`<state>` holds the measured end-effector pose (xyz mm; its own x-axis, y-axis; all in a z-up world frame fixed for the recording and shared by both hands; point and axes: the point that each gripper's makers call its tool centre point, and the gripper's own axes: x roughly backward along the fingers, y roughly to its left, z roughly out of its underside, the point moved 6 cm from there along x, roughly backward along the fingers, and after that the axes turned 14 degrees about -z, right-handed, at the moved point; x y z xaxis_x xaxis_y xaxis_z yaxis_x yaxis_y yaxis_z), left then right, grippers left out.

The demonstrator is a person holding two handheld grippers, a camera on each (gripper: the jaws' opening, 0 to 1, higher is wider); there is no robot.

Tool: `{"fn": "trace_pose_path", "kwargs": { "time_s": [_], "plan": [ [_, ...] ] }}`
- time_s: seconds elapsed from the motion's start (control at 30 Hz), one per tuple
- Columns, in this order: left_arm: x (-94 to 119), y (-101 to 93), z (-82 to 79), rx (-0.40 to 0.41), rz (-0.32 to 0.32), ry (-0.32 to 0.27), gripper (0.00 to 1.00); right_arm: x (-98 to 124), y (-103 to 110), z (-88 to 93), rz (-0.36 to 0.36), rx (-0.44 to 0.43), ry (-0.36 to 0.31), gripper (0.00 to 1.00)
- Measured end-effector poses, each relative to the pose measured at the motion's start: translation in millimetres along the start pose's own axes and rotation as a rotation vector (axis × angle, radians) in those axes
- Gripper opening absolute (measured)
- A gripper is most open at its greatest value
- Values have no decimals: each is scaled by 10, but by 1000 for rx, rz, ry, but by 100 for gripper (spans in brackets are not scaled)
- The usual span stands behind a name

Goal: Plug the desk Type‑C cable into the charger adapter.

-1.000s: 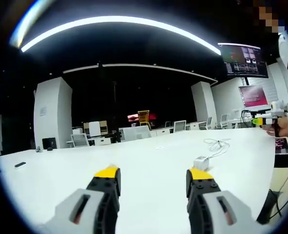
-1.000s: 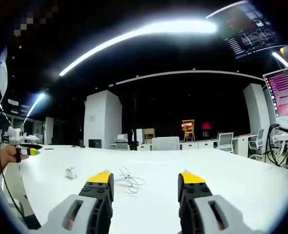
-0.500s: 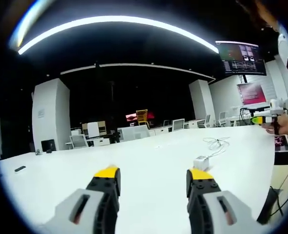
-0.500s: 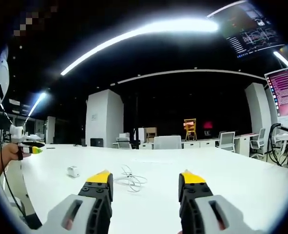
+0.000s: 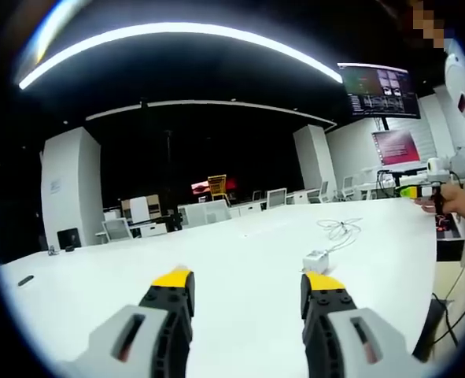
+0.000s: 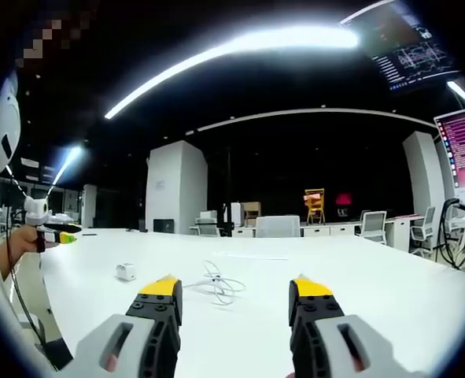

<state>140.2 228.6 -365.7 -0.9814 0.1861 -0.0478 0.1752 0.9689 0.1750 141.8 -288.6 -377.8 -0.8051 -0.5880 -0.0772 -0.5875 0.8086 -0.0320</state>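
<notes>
A small white charger adapter [image 5: 317, 260] sits on the white desk [image 5: 216, 268], just beyond my left gripper's right jaw. A loose coil of white Type‑C cable [image 5: 338, 230] lies farther off behind it. In the right gripper view the adapter [image 6: 126, 272] is at the left and the cable [image 6: 220, 287] lies ahead of the jaws. My left gripper [image 5: 248, 285] is open and holds nothing. My right gripper [image 6: 236, 290] is open too, above the desk. The right gripper [image 5: 425, 189] comes in at the far right of the left gripper view, held by a hand.
Monitors [image 5: 378, 90] hang at the right, and another screen [image 6: 460, 150] stands at the desk's end. Office chairs and desks [image 6: 279, 228] line the far side under white pillars [image 6: 173, 189]. A small dark object [image 5: 25, 279] lies at the desk's far left.
Both views have shifted a little with the hands; the adapter and cable stay where they were. Both grippers stay open.
</notes>
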Motion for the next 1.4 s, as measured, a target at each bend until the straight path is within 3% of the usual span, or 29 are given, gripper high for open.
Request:
{"fn": "trace_pose_path", "kwargs": {
  "time_s": [0.17,0.33,0.6,1.13,1.4],
  "plan": [
    [-21,-23,-7,35,74,1,55,3,28,2,-39,1,14,57],
    [-29,6,-51,14,74,-5,55,-15,65,-35,-88,13,32,58],
    [-62,29,-138,20,135,-22,55,-87,149,-98,-214,40,78,61],
    [-132,75,-111,-8,226,16,55,-133,218,-164,-368,29,86,65],
    [-219,-116,-175,-60,323,43,56,-195,335,-180,-438,78,84,67]
  ]
}}
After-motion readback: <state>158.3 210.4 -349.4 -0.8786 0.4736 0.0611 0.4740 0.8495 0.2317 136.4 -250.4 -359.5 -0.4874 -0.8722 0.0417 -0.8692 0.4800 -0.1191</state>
